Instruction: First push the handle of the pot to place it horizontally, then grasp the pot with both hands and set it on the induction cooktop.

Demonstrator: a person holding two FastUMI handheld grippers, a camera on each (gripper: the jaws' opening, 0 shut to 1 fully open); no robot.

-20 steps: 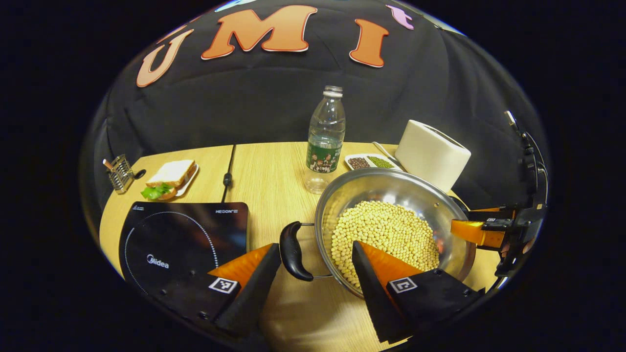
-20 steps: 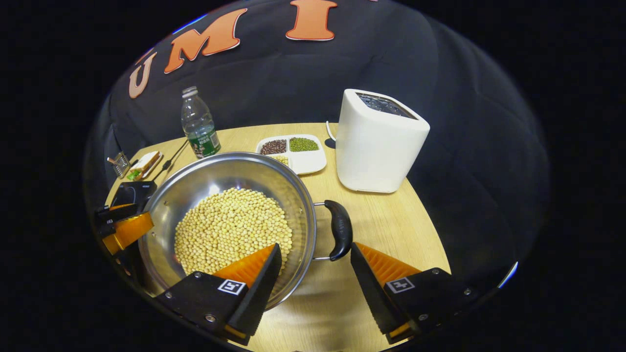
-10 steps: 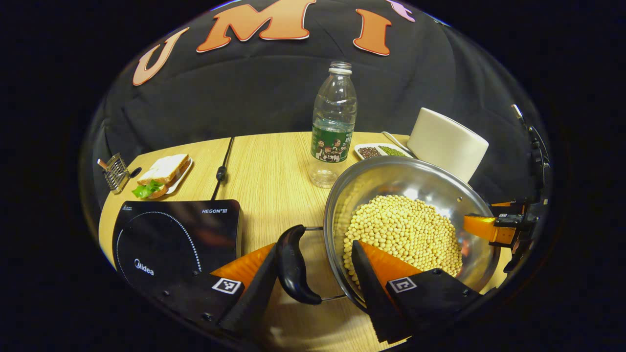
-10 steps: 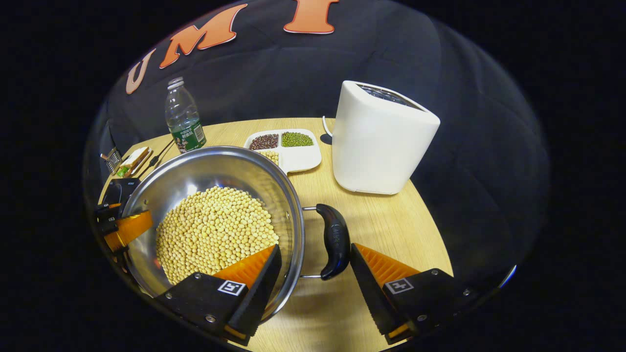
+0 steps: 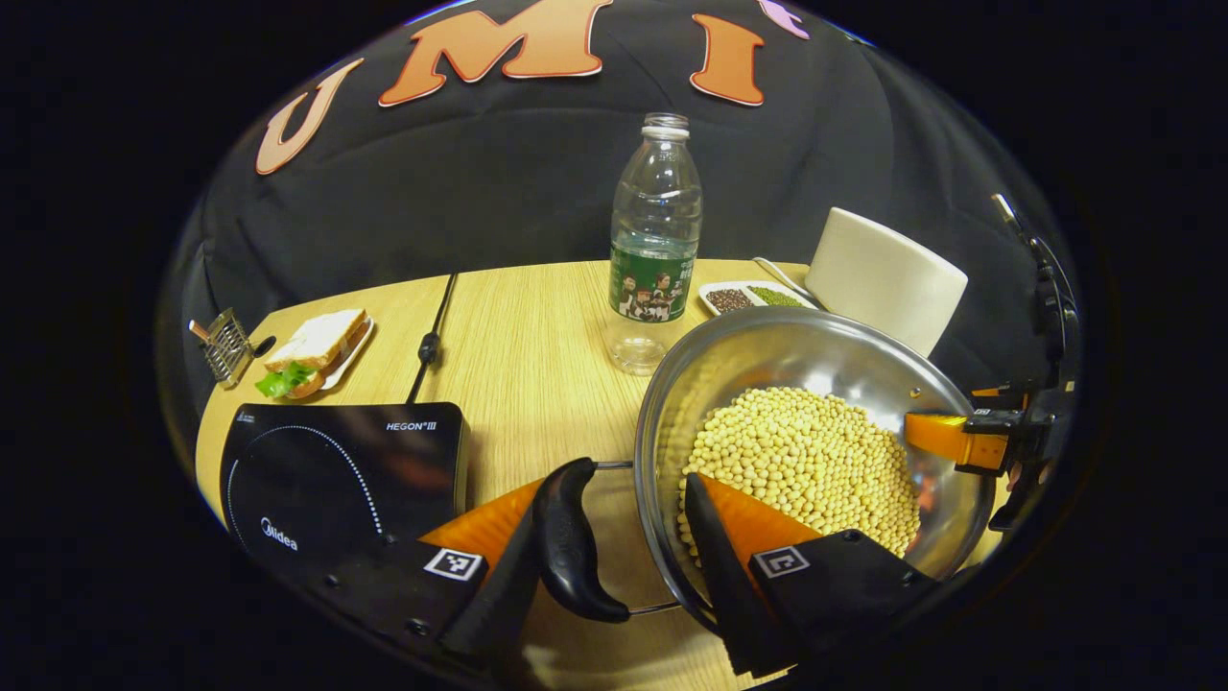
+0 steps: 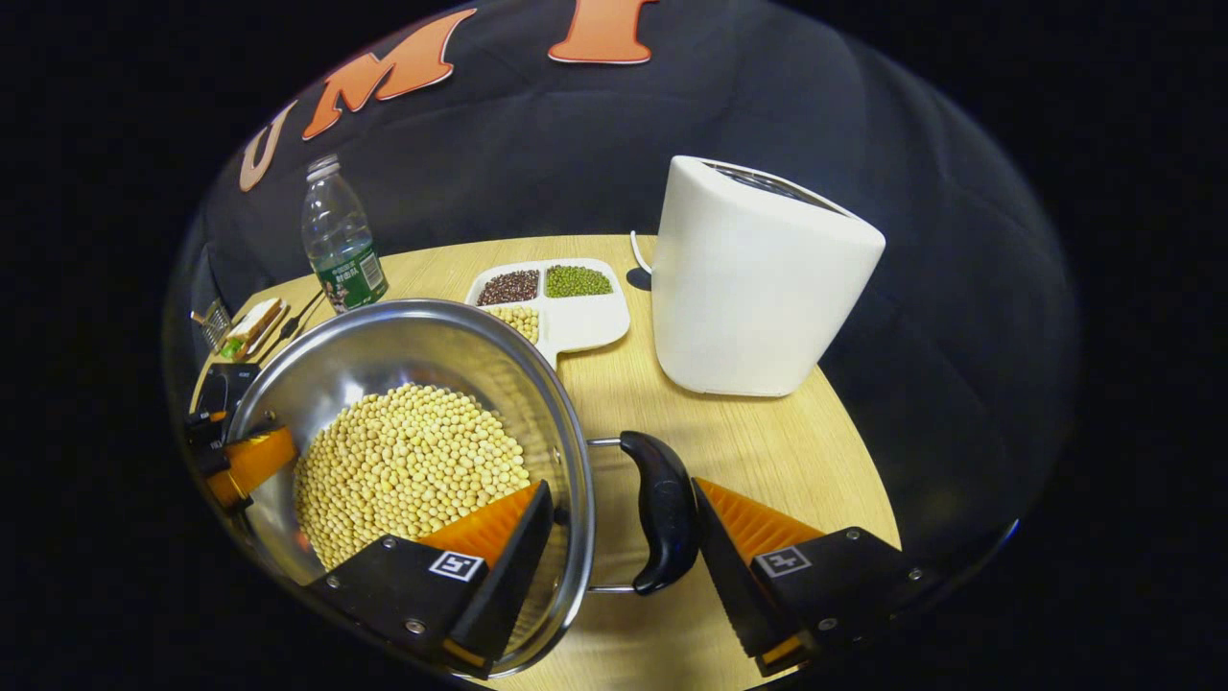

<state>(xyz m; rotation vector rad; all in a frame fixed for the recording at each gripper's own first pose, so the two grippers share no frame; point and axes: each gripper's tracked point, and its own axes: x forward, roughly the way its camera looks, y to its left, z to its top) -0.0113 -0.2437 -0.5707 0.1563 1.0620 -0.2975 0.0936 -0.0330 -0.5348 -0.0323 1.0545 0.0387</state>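
Note:
A steel pot [image 5: 767, 350] [image 6: 403, 336] full of pale soybeans stands on the wooden table. My left gripper [image 5: 611, 494] is open and straddles the pot's black left handle [image 5: 568, 542]: one finger is outside the handle and touches it, the other is inside the rim over the beans. My right gripper [image 6: 622, 488] is open the same way around the right handle [image 6: 662, 509], whose outer side touches one finger. The black induction cooktop [image 5: 326, 465] [image 6: 228, 382] lies left of the pot. Each gripper also shows across the pot, the right gripper [image 5: 959, 441] and the left gripper [image 6: 240, 461].
A clear bottle [image 5: 657, 240] stands just behind the pot. A white toaster-like appliance [image 6: 758, 278] and a divided dish of beans [image 6: 556, 302] sit at the back right. A sandwich plate [image 5: 317, 341], a small metal rack [image 5: 223, 341] and the cooktop's cord [image 5: 427, 336] lie behind the cooktop.
Both grippers moved forward, so each handle now lies deeper between its fingers. The finger gaps look the same.

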